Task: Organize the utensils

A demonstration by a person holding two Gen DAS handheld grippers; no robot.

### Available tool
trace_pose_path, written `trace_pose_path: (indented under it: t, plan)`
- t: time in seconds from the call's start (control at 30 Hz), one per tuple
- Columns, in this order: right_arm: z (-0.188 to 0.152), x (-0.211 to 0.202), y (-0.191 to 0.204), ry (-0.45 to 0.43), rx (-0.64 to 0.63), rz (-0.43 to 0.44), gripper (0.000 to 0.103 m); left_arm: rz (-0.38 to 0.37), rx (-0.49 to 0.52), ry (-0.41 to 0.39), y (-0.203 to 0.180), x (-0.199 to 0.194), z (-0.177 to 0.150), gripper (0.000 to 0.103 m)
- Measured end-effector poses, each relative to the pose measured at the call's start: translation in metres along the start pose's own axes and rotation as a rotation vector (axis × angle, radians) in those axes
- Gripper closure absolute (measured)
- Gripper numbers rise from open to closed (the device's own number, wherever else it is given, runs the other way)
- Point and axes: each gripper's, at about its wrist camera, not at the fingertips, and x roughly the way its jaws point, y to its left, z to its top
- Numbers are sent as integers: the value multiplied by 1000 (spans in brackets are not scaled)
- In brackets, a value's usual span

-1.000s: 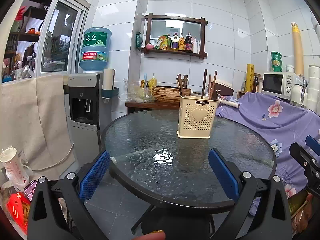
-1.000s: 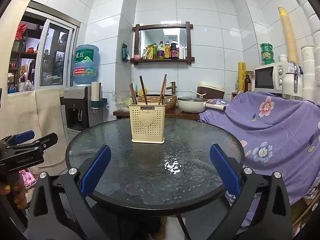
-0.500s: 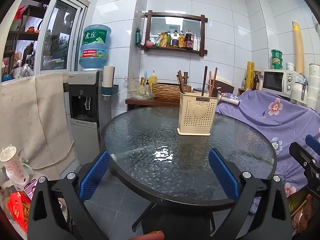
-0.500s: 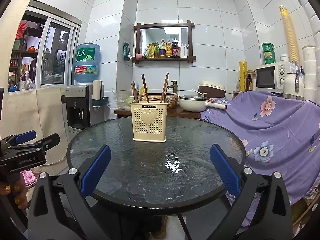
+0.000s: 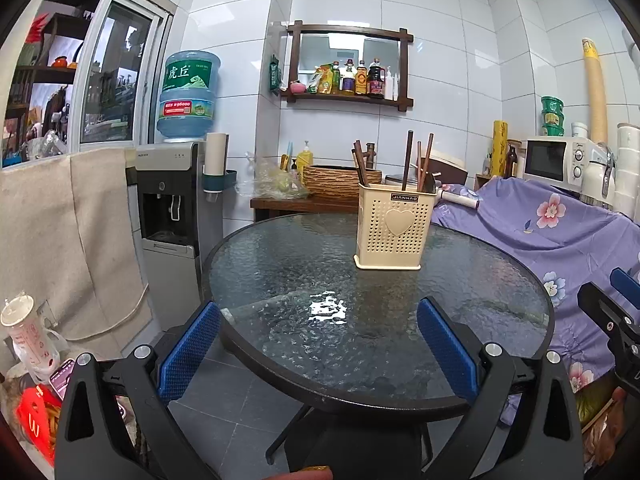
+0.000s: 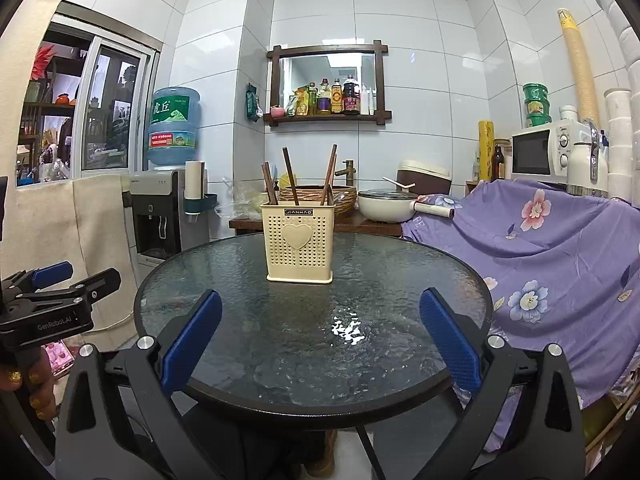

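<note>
White wall tiles are seen behind everything, and a dark wooden shelf [image 6: 326, 80] loaded with bottles is mounted on them. Below it, a round table [image 6: 240, 308] with a rippled glass top and a dark rim is set in the middle of the room. A cream plastic utensil holder [image 6: 299, 242] (pierced with small holes, a raised heart on its front) is stood upright on the far half of the glass, slightly left of centre in the right wrist view and right of centre in the left wrist view [image 5: 394, 232]. Several dark wooden chopsticks [image 6: 290, 176] are propped inside it, leaning apart at different angles; what else is held in it cannot be made out.

Both tools are held at the near edge of the table, well apart from the holder. The left gripper [image 5: 318, 344] is spread wide, its blue pads [image 5: 188, 350] parted with nothing between them. The right gripper [image 6: 318, 340] is likewise held fully parted and nothing is grasped by it. Each tool is caught at the edge of the other's view.

A water dispenser [image 5: 168, 196] topped by a blue bottle [image 5: 188, 96] is placed by the wall on the left, beside a beige cloth [image 5: 68, 240]. To the right, furniture is draped with a purple floral cover [image 6: 540, 248], and a white microwave [image 6: 540, 152] is seen behind it. A white pot [image 6: 384, 206] is rested on the wooden counter behind the table.
</note>
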Motion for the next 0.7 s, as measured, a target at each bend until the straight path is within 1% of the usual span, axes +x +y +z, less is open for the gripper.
trace_pose_path:
  t: [0.7]
  plan:
    - [0, 1, 3, -1, 0, 3, 6, -3, 15, 6, 2, 1, -1, 6]
